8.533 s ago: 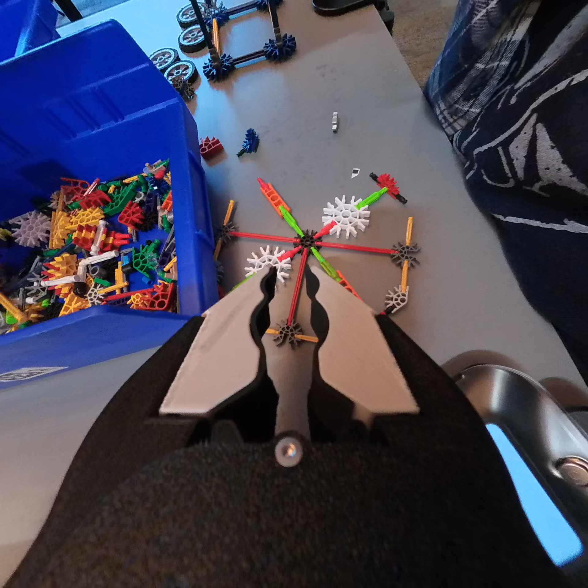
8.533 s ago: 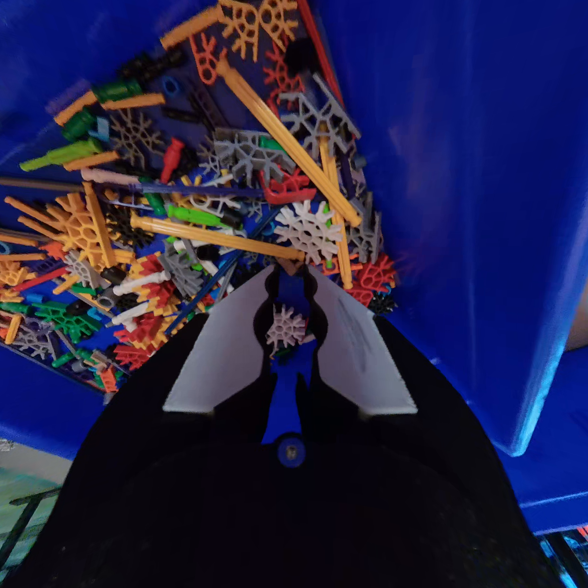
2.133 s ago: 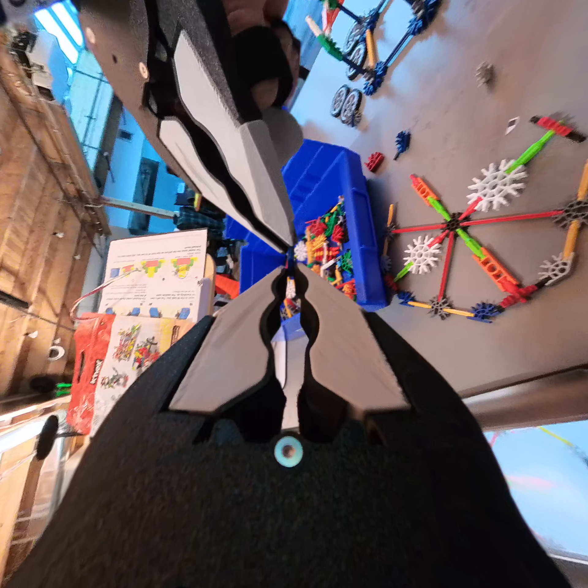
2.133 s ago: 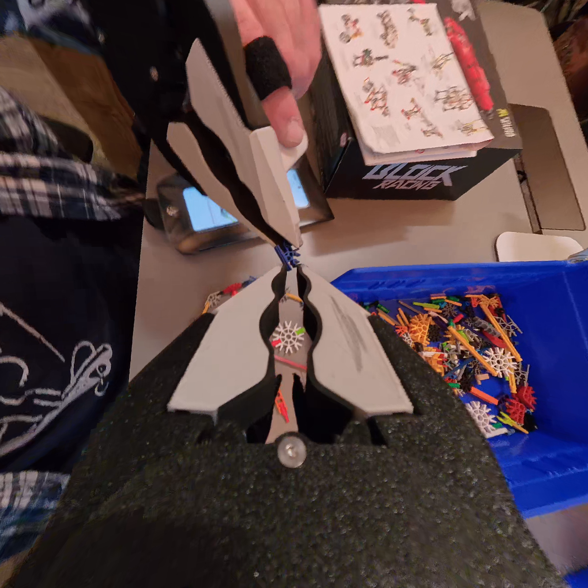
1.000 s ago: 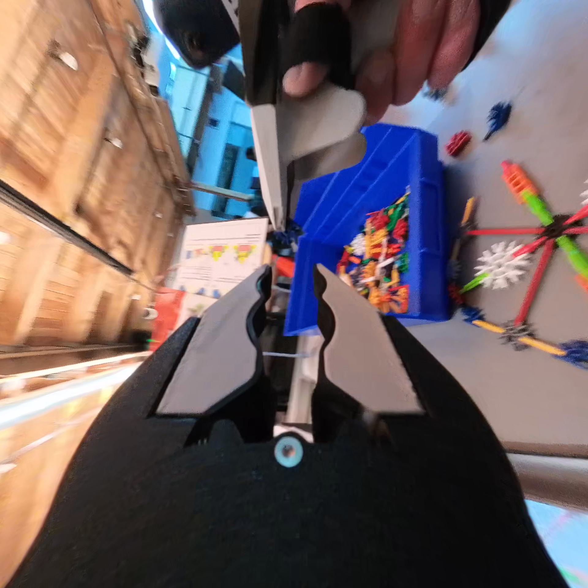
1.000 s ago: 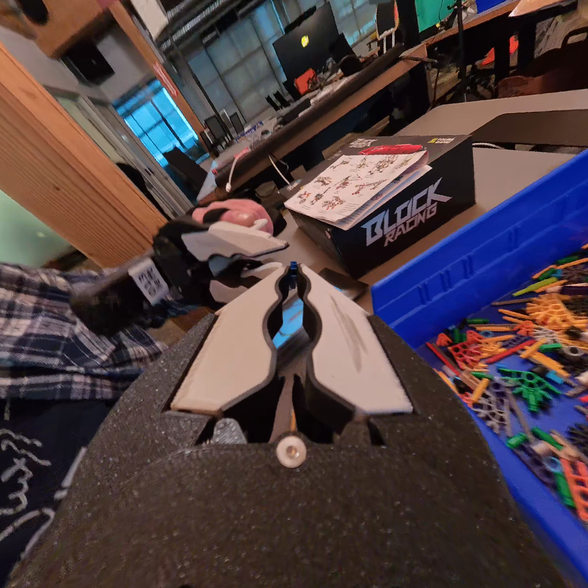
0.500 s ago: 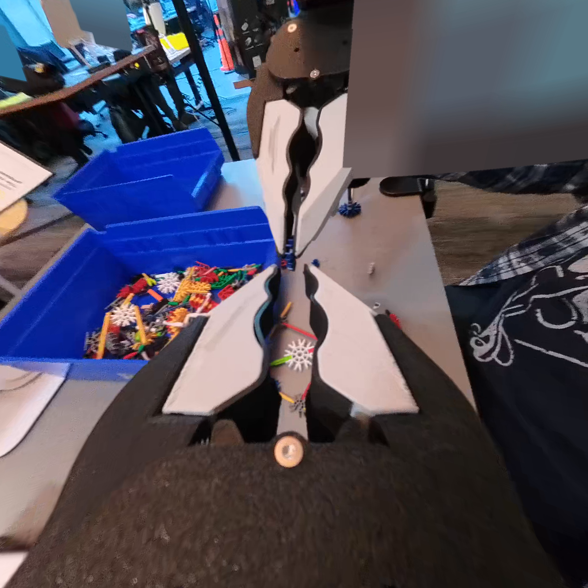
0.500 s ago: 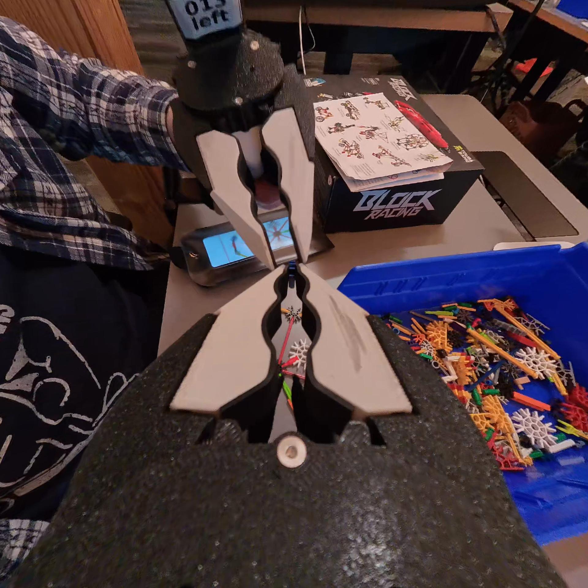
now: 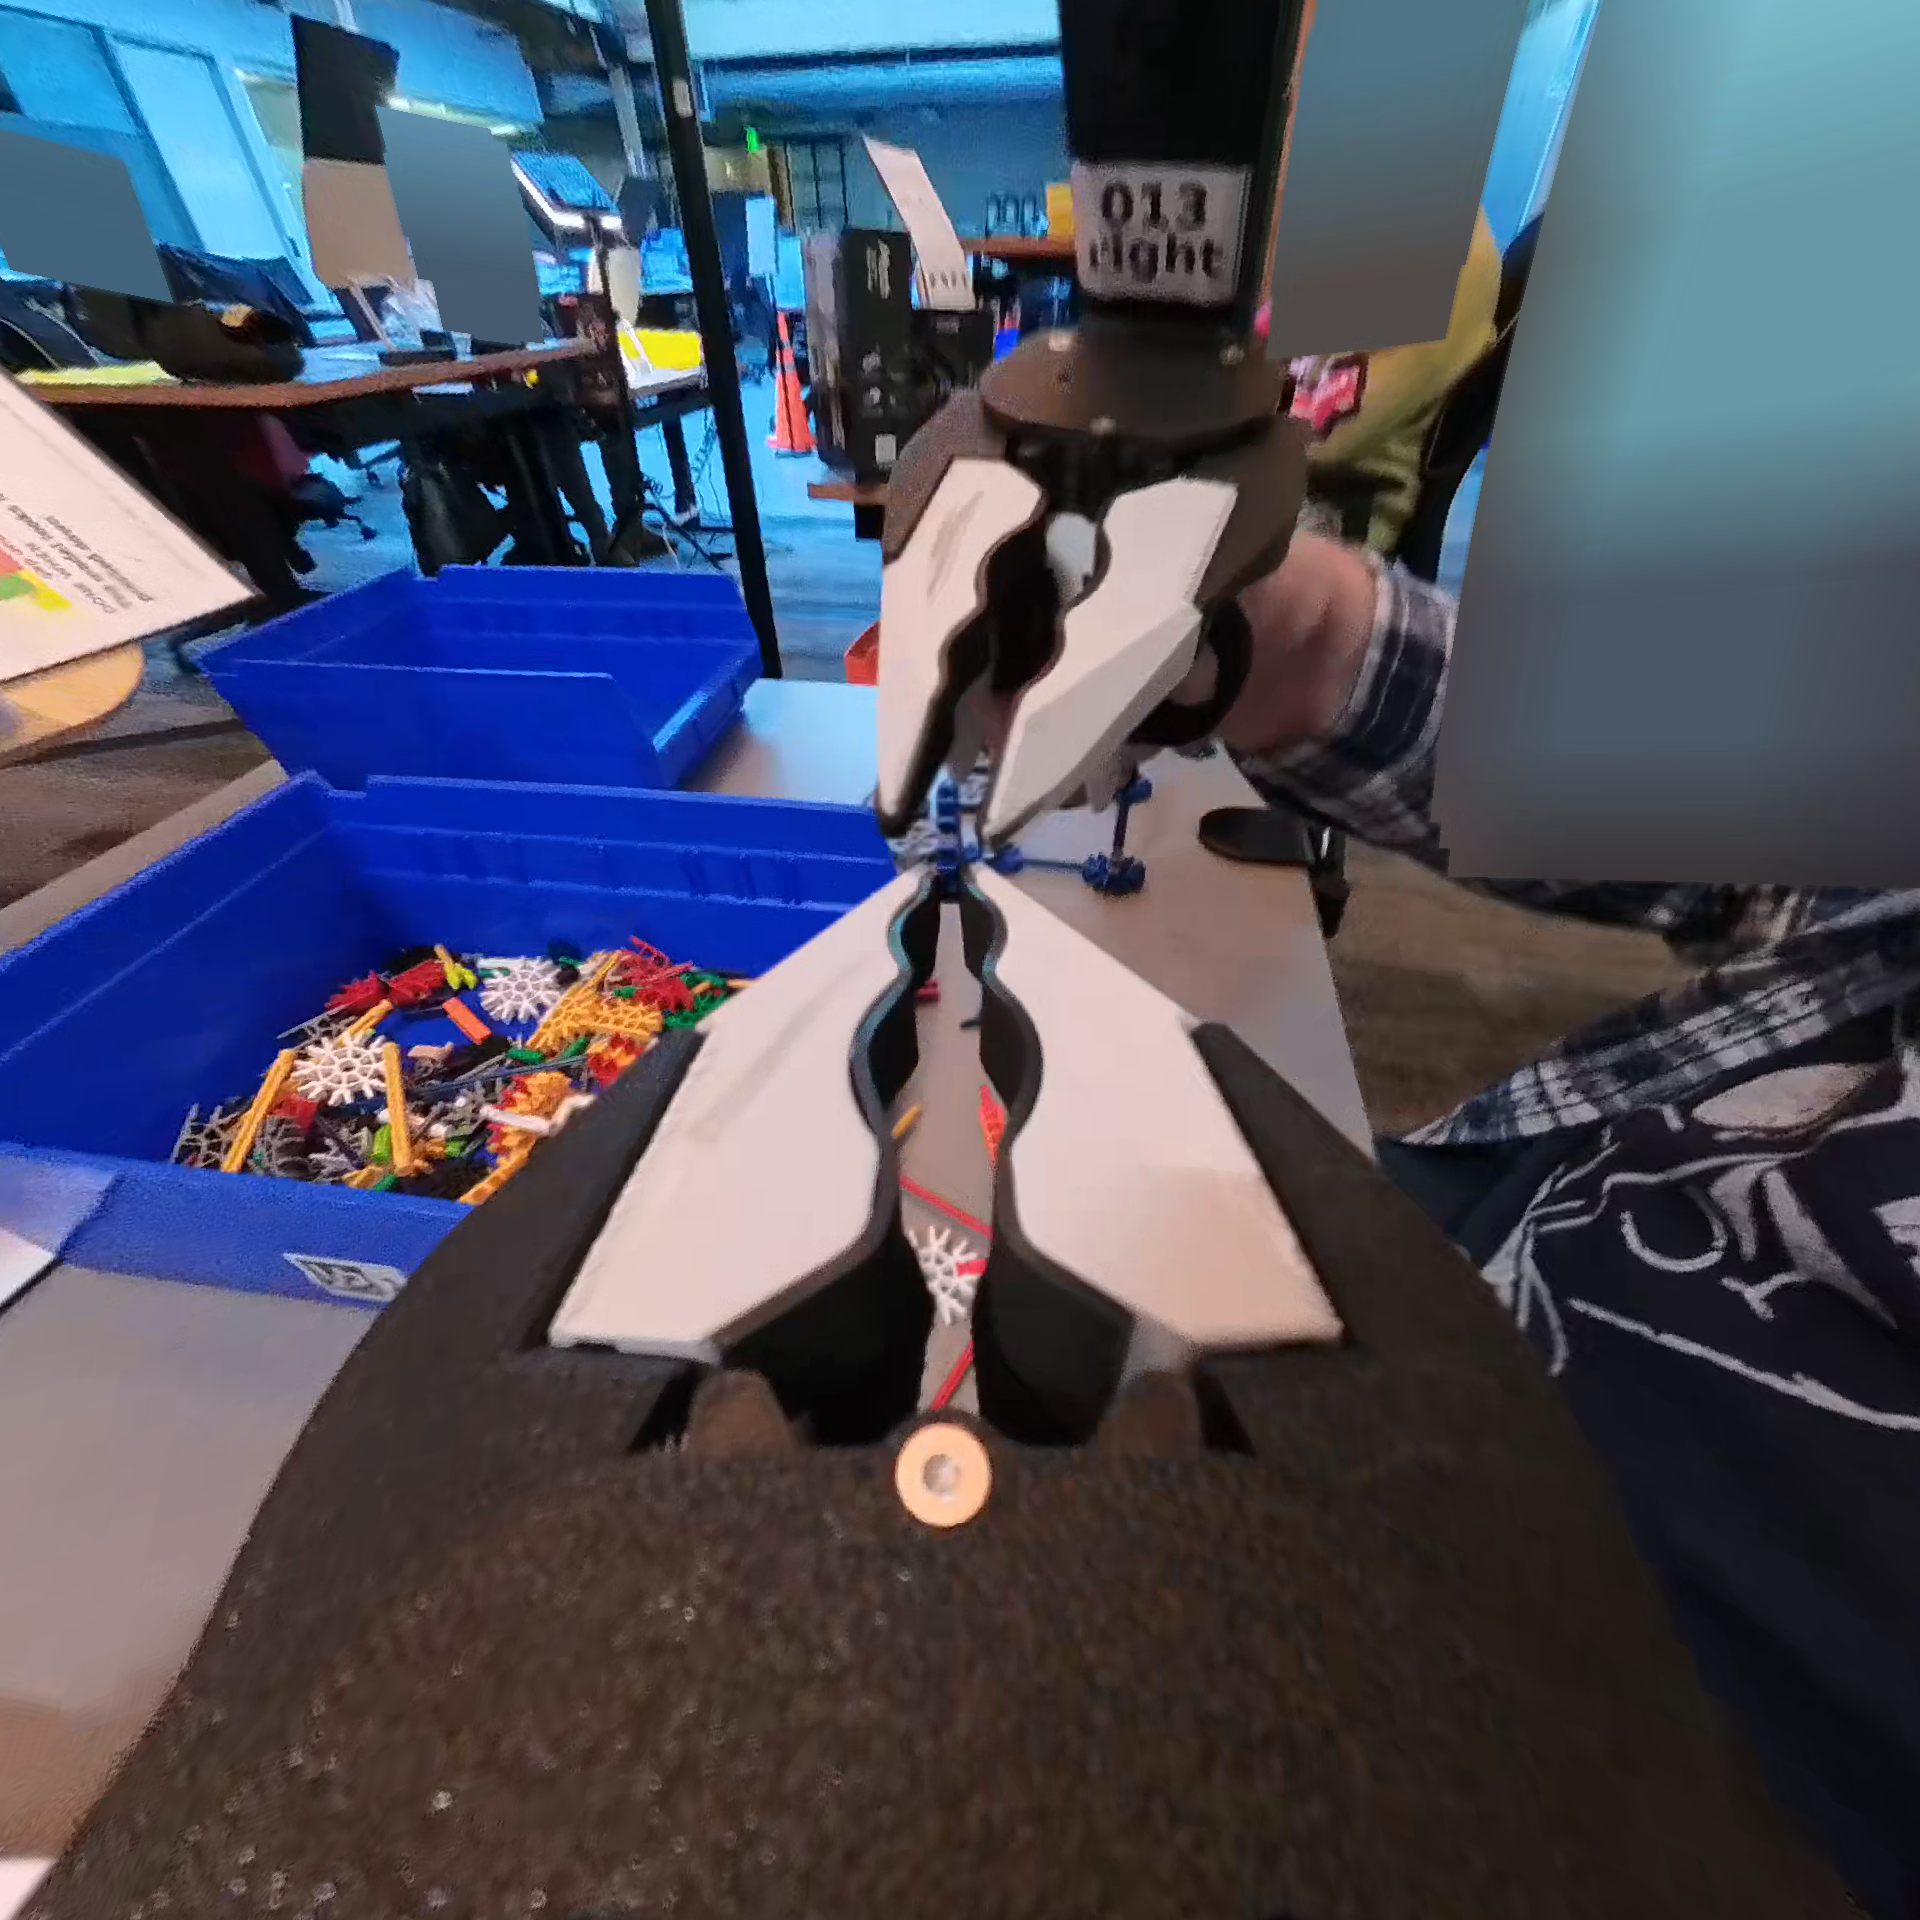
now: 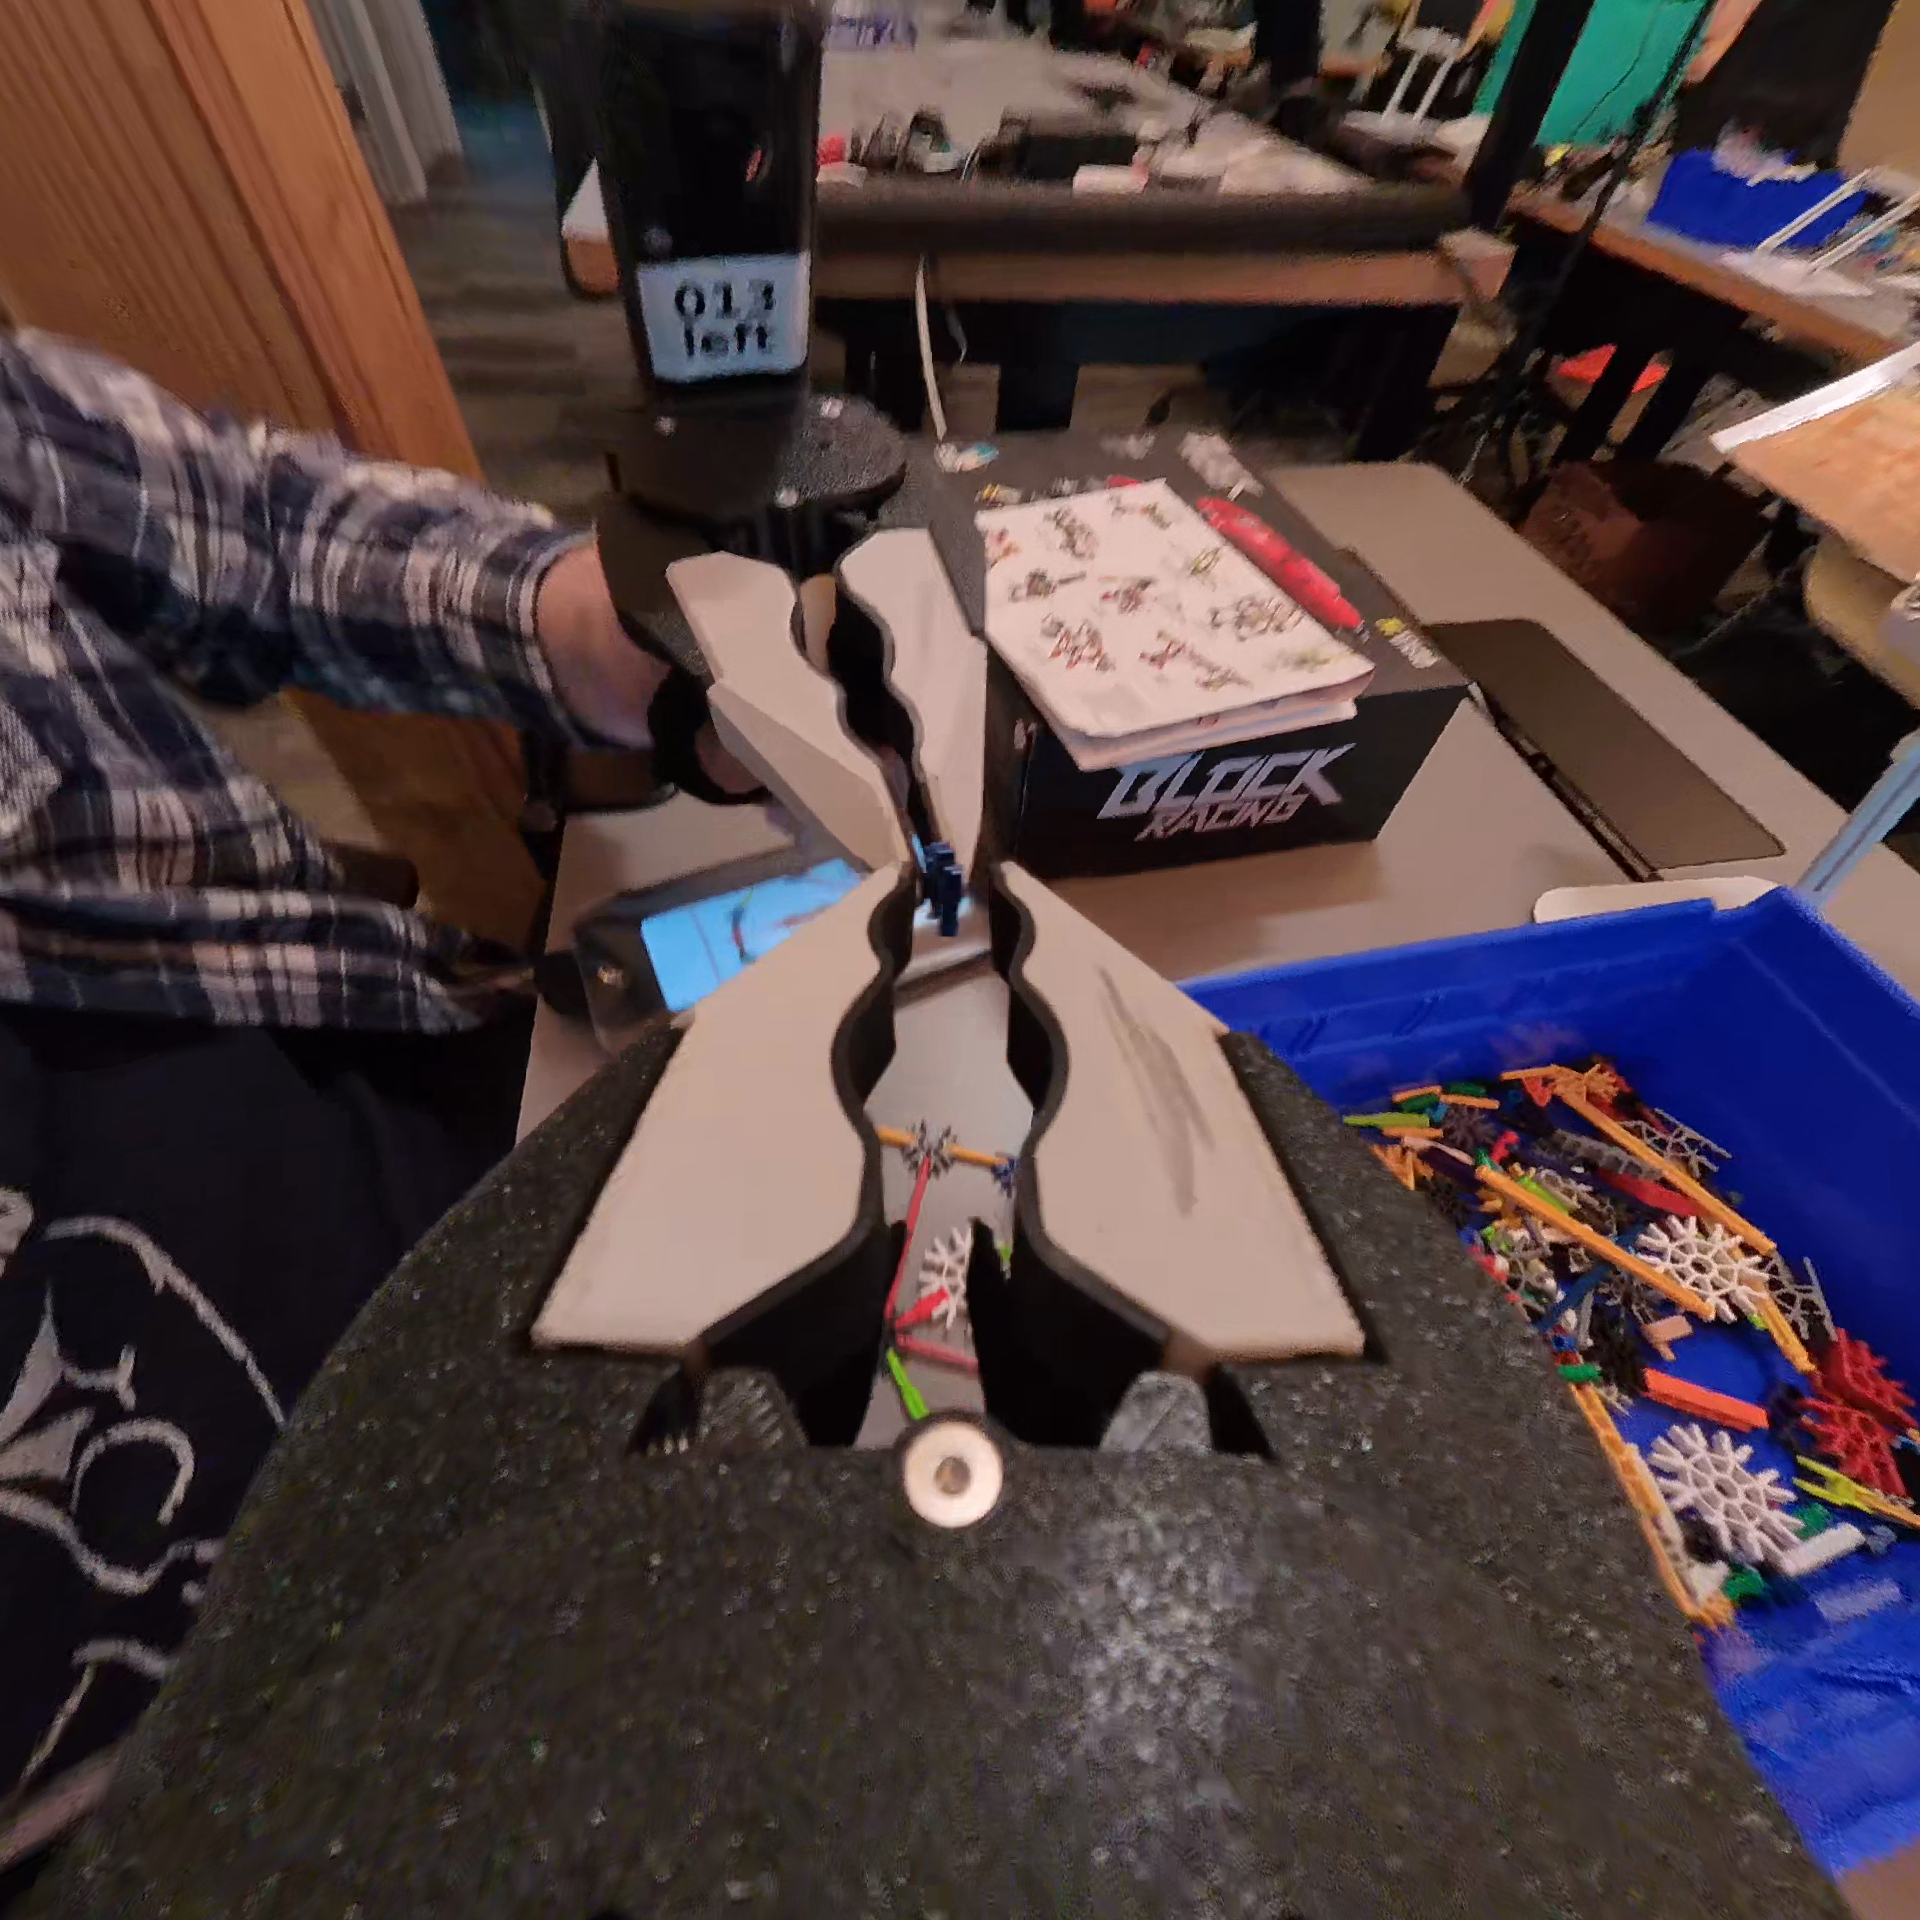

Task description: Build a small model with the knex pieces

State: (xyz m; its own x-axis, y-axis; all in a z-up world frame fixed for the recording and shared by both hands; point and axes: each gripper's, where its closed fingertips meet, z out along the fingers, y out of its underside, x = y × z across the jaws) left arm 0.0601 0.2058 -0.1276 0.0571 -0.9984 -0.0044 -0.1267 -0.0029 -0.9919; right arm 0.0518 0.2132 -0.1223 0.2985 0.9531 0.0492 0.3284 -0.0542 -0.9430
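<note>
- Left gripper [image 9: 948,881]: tips drawn almost together, pinched on a small blue connector [image 9: 943,831]; seen from the right wrist view [image 10: 933,847] angled down, held by a hand [image 10: 603,665] in a plaid sleeve.
- Right gripper [image 10: 948,883]: tips narrowly parted, standing either side of the blue connector [image 10: 941,878] with a gap on each side; facing the left one tip to tip [image 9: 948,816], also held by a hand [image 9: 1288,644].
- Blue connector: up in the air above the grey table [image 9: 1226,966], between both pairs of tips.
- Below, through the fingers: flat build of red, green and yellow rods with a white snowflake piece [image 9: 943,1262] lying on the table.
- Blue bin [image 9: 582,831] beside it, with loose coloured pieces [image 9: 447,1070] in a heap; second blue bin [image 9: 488,665] behind.
- Black box [image 10: 1226,800] with a booklet [image 10: 1164,613] on top, behind the left gripper; device with a lit screen [image 10: 727,925] just beside it.
</note>
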